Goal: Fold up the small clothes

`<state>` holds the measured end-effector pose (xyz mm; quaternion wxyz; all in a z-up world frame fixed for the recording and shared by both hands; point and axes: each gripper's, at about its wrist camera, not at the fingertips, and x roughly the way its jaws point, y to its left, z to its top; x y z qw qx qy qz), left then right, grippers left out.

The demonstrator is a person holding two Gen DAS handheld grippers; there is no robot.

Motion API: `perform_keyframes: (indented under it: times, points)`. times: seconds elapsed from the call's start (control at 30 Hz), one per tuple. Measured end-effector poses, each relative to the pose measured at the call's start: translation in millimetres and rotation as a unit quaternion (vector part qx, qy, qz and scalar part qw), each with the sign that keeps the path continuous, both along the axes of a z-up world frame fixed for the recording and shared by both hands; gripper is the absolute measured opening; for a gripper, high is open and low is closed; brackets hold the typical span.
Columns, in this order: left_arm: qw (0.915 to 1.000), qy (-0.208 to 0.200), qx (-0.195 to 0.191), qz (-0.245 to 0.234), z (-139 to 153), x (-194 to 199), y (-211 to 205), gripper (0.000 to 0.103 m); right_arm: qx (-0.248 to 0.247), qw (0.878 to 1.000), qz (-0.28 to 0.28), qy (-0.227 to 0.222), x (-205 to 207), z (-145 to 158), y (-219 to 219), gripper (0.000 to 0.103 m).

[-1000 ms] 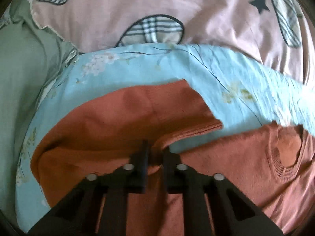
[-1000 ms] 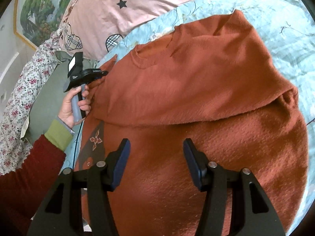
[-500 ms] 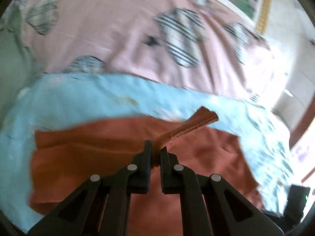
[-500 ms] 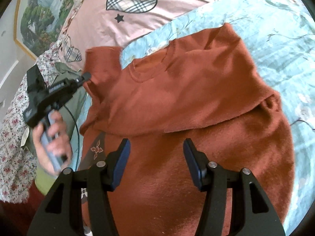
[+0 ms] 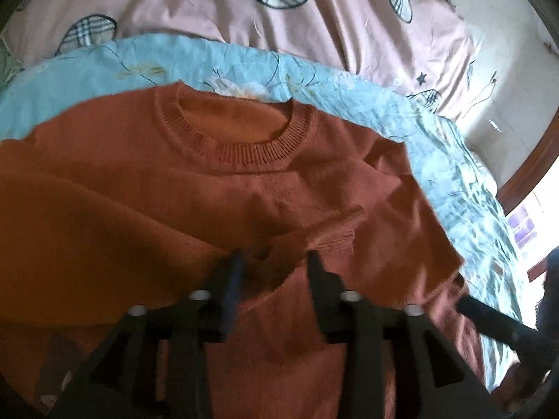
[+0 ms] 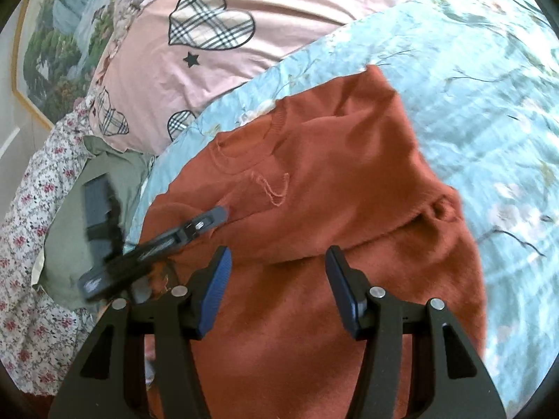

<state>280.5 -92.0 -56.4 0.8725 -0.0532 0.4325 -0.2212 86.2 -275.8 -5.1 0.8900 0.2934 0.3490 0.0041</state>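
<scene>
A rust-orange knit sweater (image 5: 244, 188) lies on a light blue floral sheet (image 5: 349, 83), its ribbed neckline (image 5: 241, 146) facing up. Both sleeves are folded in over its chest. My left gripper (image 5: 276, 262) is open just above the folded left sleeve cuff, jaws apart with a fold of cloth between them, not pinched. In the right wrist view the sweater (image 6: 332, 181) fills the middle and my left gripper (image 6: 209, 220) rests on its left side. My right gripper (image 6: 277, 258) is open and empty above the sweater's lower part.
A pink quilt with plaid hearts (image 6: 209, 35) lies beyond the sheet. A green garment (image 6: 80, 209) and a floral sheet (image 6: 28, 244) lie to the left. A framed landscape painting (image 6: 52, 35) hangs at the far left. A wooden bed edge (image 5: 524, 167) shows at the right.
My left gripper carried the left sleeve rightwards over the sweater's chest, laid it down and opened. My right gripper stayed open over the lower part.
</scene>
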Motion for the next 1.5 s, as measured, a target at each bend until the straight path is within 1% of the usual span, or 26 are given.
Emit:
perform_keyframes:
  times: [0.07,0.17,0.23,0.27,0.3,0.37,0.43,0.47,0.53,0.6,0.63,0.67,0.7,0.73,0.77,0.8,0.87,0.93,1.0,1.07,1.13,1.23,1.3,1.37,1.47,1.5]
  points:
    - [0.9996,-0.019,0.019,0.007,6,-17,10,0.053,0.011,1.000,0.008,0.001,12,-3,7,0.057]
    - [0.9974,-0.037,0.050,0.037,11,-39,40,0.053,0.019,1.000,0.017,0.002,31,-6,15,0.057]
    - [0.9921,-0.050,0.071,0.090,12,-54,74,0.054,0.033,0.999,0.021,0.009,43,-10,19,0.057]
    - [0.9900,-0.053,0.075,0.108,12,-58,85,0.057,0.037,0.999,0.019,0.014,48,-13,21,0.057]
    - [0.9864,-0.053,0.079,0.134,11,-62,104,0.059,0.036,0.999,0.014,0.018,52,-15,21,0.057]
    - [0.9788,-0.046,0.079,0.183,9,-69,139,0.059,0.016,0.999,-0.014,0.029,60,-19,19,0.057]
    - [0.9707,-0.042,0.079,0.223,8,-70,166,0.059,0.001,0.998,-0.040,0.040,70,-25,15,0.057]
    - [0.9617,-0.040,0.080,0.259,6,-71,185,0.059,0.007,0.998,-0.040,0.047,77,-30,15,0.057]
    - [0.9522,-0.033,0.062,0.297,4,-70,212,0.059,0.016,0.997,-0.033,0.062,90,-40,18,0.057]
    - [0.9512,-0.016,0.042,0.306,-1,-64,230,0.059,0.005,0.997,-0.031,0.066,98,-43,23,0.057]
    - [0.9515,-0.007,0.034,0.306,-5,-59,234,0.059,0.000,0.998,-0.029,0.062,102,-43,28,0.055]
    - [0.9515,-0.002,0.033,0.306,-8,-54,236,0.059,0.006,0.998,-0.019,0.061,107,-43,31,0.033]
    - [0.9516,0.003,0.034,0.305,-10,-50,237,0.059,0.016,0.998,-0.013,0.062,111,-44,31,0.008]
    - [0.9522,0.007,0.035,0.303,-13,-46,237,0.059,0.029,0.998,-0.007,0.058,113,-43,32,0.007]
    - [0.9527,0.009,0.041,0.301,-16,-40,234,0.059,0.027,0.998,-0.007,0.050,113,-38,32,0.007]
    - [0.9532,0.011,0.047,0.299,-17,-37,232,0.059,0.021,0.999,-0.006,0.034,111,-30,32,0.007]
    - [0.9548,0.011,0.062,0.291,-19,-28,224,0.059,0.018,1.000,-0.011,-0.012,99,-3,25,0.006]
    - [0.9549,0.006,0.067,0.289,-19,-25,223,0.059,0.001,0.999,-0.028,-0.046,83,21,12,0.006]
    - [0.9548,0.006,0.067,0.289,-21,-24,223,0.059,-0.019,0.997,-0.049,-0.058,71,33,0,0.006]
    - [0.9544,0.003,0.065,0.291,-22,-24,222,0.059,-0.034,0.995,-0.075,-0.051,59,33,-20,0.006]
    - [0.9543,-0.001,0.067,0.291,-22,-26,221,0.059,-0.020,0.995,-0.088,-0.030,54,18,-35,0.006]
    - [0.9530,-0.010,0.077,0.293,-21,-30,218,0.059,-0.022,0.995,-0.098,-0.001,52,-4,-39,0.006]
    - [0.9505,-0.022,0.079,0.300,-19,-35,218,0.055,-0.014,0.995,-0.099,0.007,50,-13,-41,0.006]
    - [0.9442,-0.041,0.066,0.320,-14,-43,224,0.055,-0.017,0.995,-0.094,0.001,49,-13,-36,0.006]
    - [0.9392,-0.068,0.033,0.335,-10,-56,233,0.055,-0.042,0.995,-0.085,-0.016,49,-1,-29,0.006]
    - [0.9379,-0.073,0.028,0.338,-9,-58,234,0.055,-0.049,0.995,-0.087,-0.018,49,2,-28,0.006]
